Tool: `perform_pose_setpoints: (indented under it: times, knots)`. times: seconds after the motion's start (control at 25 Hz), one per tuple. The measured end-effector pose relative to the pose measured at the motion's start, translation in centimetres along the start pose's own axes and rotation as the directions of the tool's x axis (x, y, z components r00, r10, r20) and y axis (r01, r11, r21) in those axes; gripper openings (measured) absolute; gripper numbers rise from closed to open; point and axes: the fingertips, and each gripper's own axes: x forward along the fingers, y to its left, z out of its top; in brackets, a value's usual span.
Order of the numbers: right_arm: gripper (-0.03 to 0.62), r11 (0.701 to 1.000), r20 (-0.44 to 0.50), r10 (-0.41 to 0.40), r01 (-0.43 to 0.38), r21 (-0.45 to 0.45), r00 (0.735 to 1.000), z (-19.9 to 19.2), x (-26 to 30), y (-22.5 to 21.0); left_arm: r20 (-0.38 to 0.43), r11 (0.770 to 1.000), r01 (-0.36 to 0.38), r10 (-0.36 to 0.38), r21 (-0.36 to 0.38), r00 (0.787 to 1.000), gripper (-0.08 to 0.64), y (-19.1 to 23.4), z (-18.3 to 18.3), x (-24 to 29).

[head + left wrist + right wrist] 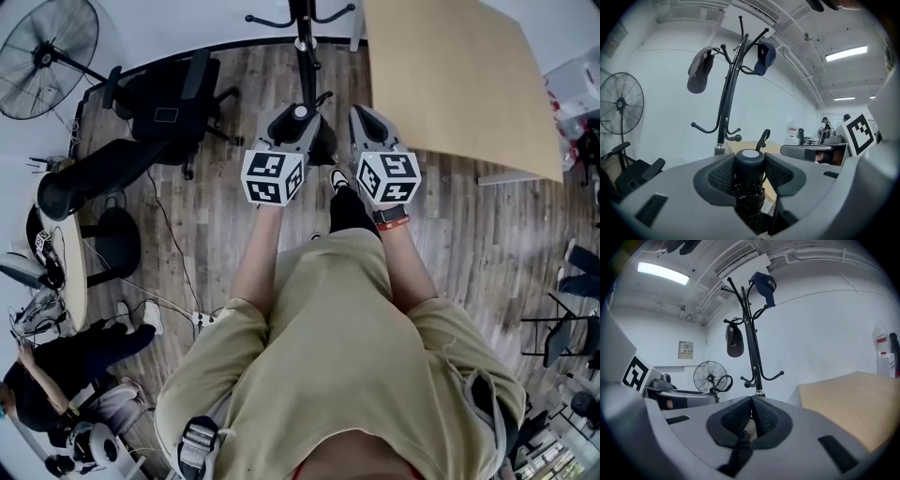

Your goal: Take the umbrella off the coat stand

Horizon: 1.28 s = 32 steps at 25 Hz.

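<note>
Left gripper [298, 114] fingers clamp the folded black umbrella [750, 164], near and clear of the coat stand [725, 112] beyond, where two caps [700, 70] hang. Right gripper [751, 401] fingers meet, empty. A fan [621, 103] stands left, a wooden table [843, 399] right.

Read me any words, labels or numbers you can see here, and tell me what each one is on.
Nothing reads clearly.
Wall notice: too small.
Navy cap on the coat stand: any print blurred.
White container, red label: blurred.
Marker cubes: patterns only, no letters.
</note>
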Motion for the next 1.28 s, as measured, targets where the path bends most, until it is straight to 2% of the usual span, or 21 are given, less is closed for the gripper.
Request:
perform_pose_setpoints:
  times: [0.4,1.0,1.12,1.28]
  knots:
    - [0.015,0.994,0.028,-0.102,0.103,-0.022,0.994,-0.3,-4.4,0.6,0.054,0.988,-0.153,0.15,0.037,0.987,0.207,-0.2,0.3,-5.1]
    - [0.015,0.995,0.05,-0.1,0.1,-0.011,0.994,0.7,-7.6,1.0,0.057,0.988,-0.148,0.146,0.048,0.988,0.207,-2.2,0.9,-7.0]
    - [0.015,0.998,0.038,-0.055,0.056,-0.009,0.998,0.4,-7.3,1.5,0.054,0.987,-0.149,0.146,0.06,0.988,0.207,-2.2,0.8,-6.8]
    - [0.015,0.994,0.003,0.104,-0.105,0.031,0.995,-0.5,-5.8,3.5,0.043,0.987,-0.134,0.131,0.087,0.99,0.207,-2.0,0.5,-6.1]
